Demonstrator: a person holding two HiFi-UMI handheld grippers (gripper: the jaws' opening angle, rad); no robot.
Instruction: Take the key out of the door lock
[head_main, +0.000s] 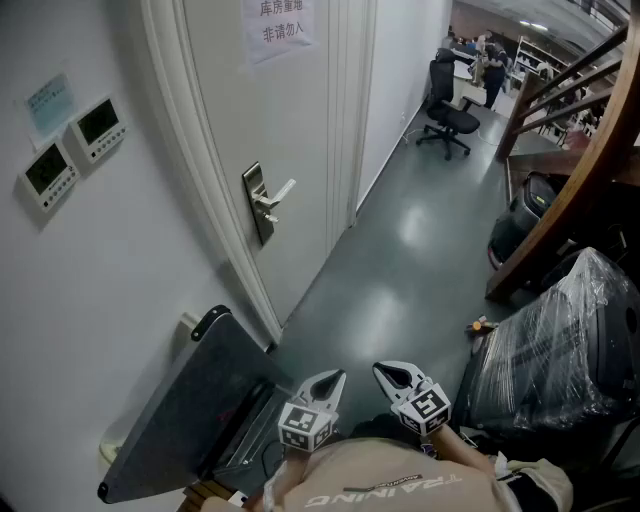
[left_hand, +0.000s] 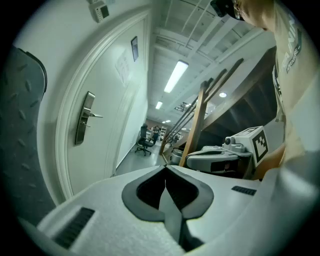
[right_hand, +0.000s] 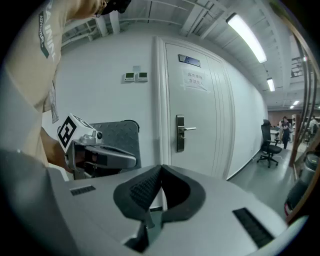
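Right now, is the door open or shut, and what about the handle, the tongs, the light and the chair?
Door: shut.
Door handle: level, nothing touching it.
Key: too far away to see.
Left tongs: shut, empty, away from the door.
Right tongs: shut, empty, away from the door.
Ceiling light: on.
Office chair: upright, nobody on it.
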